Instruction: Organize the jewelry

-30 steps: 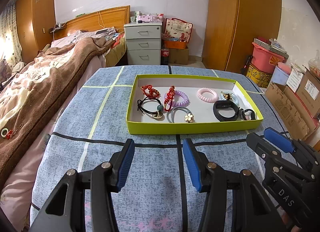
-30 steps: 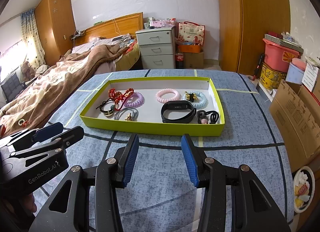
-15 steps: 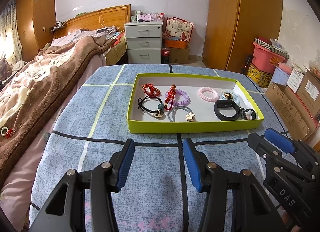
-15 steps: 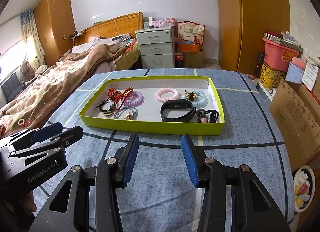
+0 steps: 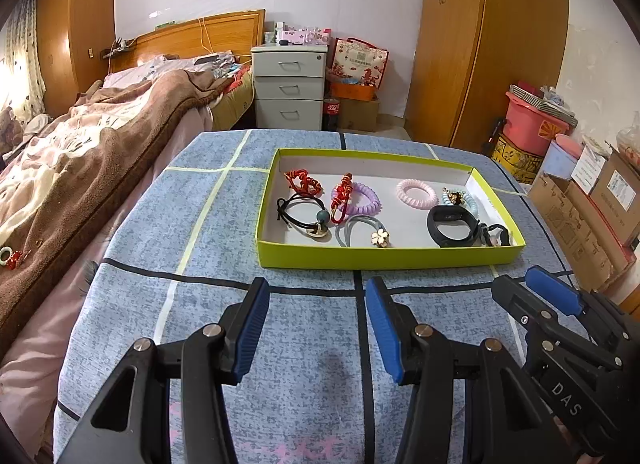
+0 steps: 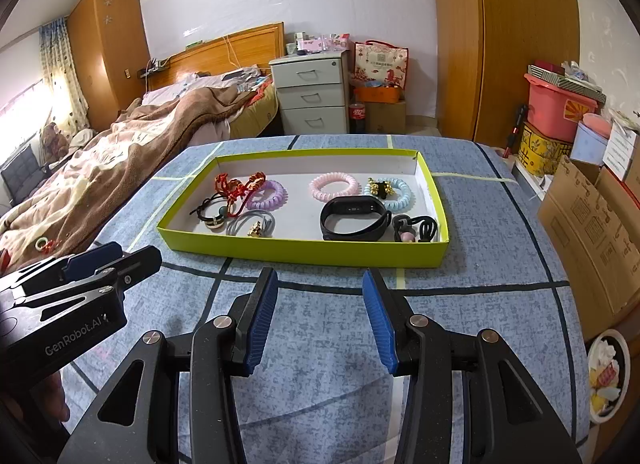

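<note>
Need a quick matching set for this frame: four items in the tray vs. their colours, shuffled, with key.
Items:
1. fitness band
2. coil hair tie with gold charms
3. coil hair tie under the red knotted cord
4. coil hair tie in the tray's middle

Colours:
A. pink
B. black
C. light blue
D. purple

Pairs: 1-B, 2-C, 3-D, 4-A

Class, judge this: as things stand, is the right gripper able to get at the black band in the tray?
Probably yes. The right gripper is open and empty, the black band lies uncovered near the tray's low front wall.
</note>
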Demonstrator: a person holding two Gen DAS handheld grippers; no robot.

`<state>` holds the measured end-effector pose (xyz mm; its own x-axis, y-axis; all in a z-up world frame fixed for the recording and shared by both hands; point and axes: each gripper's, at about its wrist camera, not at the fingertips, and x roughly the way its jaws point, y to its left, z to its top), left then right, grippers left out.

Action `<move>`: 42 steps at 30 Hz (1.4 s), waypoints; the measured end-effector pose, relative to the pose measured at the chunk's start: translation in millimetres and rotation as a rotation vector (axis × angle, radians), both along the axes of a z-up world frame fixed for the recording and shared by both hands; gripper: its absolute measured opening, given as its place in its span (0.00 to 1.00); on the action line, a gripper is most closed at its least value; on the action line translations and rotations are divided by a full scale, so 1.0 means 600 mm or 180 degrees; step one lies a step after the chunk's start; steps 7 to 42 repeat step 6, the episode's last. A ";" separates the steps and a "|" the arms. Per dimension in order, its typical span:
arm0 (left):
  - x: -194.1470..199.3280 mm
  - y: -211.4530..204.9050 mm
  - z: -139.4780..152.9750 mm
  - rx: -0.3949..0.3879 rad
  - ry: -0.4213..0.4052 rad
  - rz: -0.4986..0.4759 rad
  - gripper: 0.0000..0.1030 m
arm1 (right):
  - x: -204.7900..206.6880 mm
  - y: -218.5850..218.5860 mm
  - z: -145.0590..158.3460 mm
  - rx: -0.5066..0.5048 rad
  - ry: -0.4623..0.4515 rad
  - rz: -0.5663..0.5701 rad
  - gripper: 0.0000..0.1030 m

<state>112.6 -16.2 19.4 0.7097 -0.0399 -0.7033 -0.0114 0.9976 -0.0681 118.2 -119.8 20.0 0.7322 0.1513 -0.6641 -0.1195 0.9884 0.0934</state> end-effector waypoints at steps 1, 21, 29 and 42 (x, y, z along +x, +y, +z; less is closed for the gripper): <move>0.000 -0.001 0.000 -0.0001 0.0001 -0.0007 0.51 | 0.000 0.000 -0.001 0.0002 0.0001 -0.0001 0.44; 0.000 -0.002 0.001 -0.0003 0.0007 -0.0021 0.51 | -0.001 0.000 0.000 0.0001 0.0000 0.0001 0.44; 0.000 -0.002 0.001 -0.0003 0.0007 -0.0021 0.51 | -0.001 0.000 0.000 0.0001 0.0000 0.0001 0.44; 0.000 -0.002 0.001 -0.0003 0.0007 -0.0021 0.51 | -0.001 0.000 0.000 0.0001 0.0000 0.0001 0.44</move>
